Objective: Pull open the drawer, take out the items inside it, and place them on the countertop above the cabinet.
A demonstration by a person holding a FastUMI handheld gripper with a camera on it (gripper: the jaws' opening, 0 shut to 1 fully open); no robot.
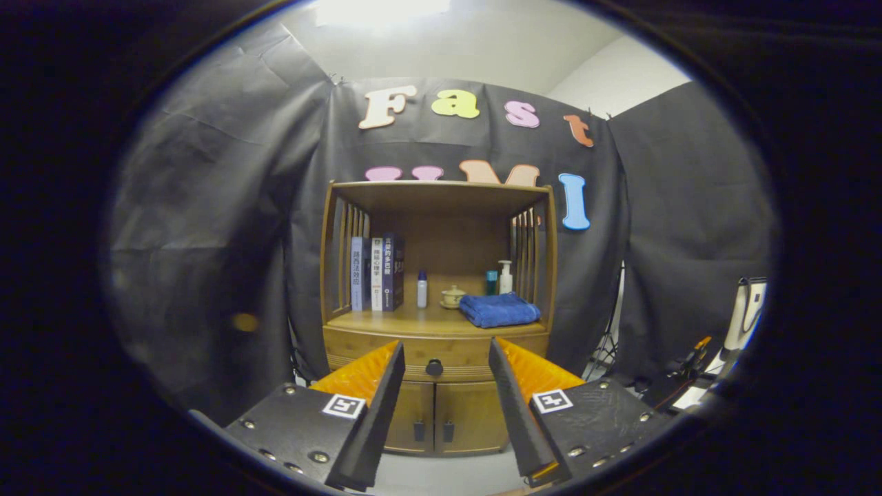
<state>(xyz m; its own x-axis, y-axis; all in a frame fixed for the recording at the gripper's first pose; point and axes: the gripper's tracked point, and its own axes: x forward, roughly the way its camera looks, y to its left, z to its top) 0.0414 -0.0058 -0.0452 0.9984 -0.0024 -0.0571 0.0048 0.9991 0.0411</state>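
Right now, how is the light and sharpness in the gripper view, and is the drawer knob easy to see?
Gripper view: a ceiling light glares overhead; fisheye bends the cabinet edges; the dark drawer knob is sharp, seen between the open fingers of the gripper; the shelf's back lies in soft shadow.

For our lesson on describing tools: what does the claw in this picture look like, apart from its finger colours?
The claw has two wedge-shaped fingers that taper forward. Each sits on a dark, flat block with silver screws and a square black-and-white marker. Its fingers are open.
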